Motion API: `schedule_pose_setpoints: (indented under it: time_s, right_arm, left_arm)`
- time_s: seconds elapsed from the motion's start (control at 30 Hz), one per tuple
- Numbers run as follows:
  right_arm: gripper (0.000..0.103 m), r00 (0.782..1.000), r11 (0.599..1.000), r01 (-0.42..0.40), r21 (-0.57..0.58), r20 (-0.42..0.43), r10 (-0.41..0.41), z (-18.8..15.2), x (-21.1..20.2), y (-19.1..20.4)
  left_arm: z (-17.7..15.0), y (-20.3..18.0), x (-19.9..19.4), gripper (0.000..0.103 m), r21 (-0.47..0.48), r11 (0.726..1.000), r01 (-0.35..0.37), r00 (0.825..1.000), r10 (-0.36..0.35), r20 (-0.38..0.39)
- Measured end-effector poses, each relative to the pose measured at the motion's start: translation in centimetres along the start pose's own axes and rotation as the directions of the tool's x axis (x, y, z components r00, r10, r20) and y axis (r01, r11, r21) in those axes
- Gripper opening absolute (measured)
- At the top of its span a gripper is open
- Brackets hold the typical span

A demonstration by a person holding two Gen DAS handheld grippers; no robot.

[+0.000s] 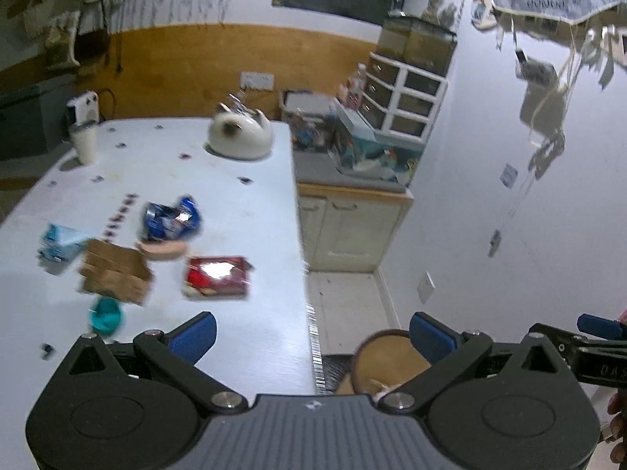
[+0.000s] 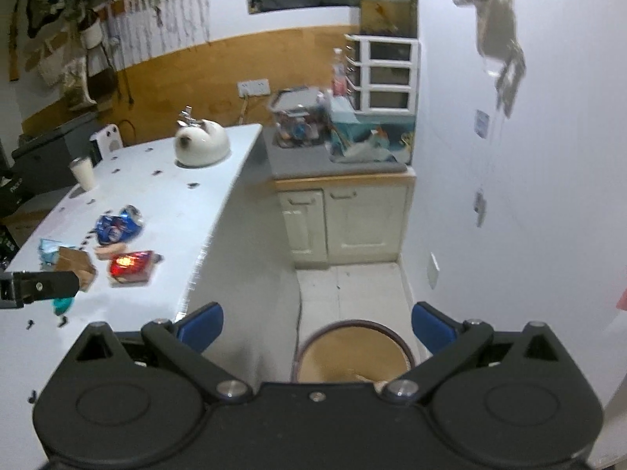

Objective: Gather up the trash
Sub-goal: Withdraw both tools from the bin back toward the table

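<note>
Trash lies on the white table: a red wrapper, a crushed blue packet, a brown cardboard box, a pale blue packet, a teal scrap and a tan round piece. My left gripper is open and empty above the table's right edge. My right gripper is open and empty above a round brown bin on the floor. The bin also shows in the left wrist view. The red wrapper and blue packet show in the right wrist view.
A white cat-shaped pot and a white cup stand at the table's far end. A cream cabinet with a cluttered grey top and white drawers stands in the corner. The white wall is on the right.
</note>
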State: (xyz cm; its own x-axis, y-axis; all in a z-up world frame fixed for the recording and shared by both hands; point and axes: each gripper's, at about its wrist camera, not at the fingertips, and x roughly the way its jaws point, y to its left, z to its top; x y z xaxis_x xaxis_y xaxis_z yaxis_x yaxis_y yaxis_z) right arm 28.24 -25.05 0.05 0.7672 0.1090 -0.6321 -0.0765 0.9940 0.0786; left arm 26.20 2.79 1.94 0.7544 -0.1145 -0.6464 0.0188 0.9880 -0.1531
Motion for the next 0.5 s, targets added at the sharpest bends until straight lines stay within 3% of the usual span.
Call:
schedule_pose_setpoints:
  time_s: [0.5]
  right_arm:
    - [0.103, 0.992, 0.993, -0.106, -0.047, 0.058, 0.108, 0.2, -1.9, 16.2]
  left_arm:
    - [1.4, 15.2, -6.4, 0.103, -0.017, 0.993, -0.113, 0.990, 0.114, 0.086]
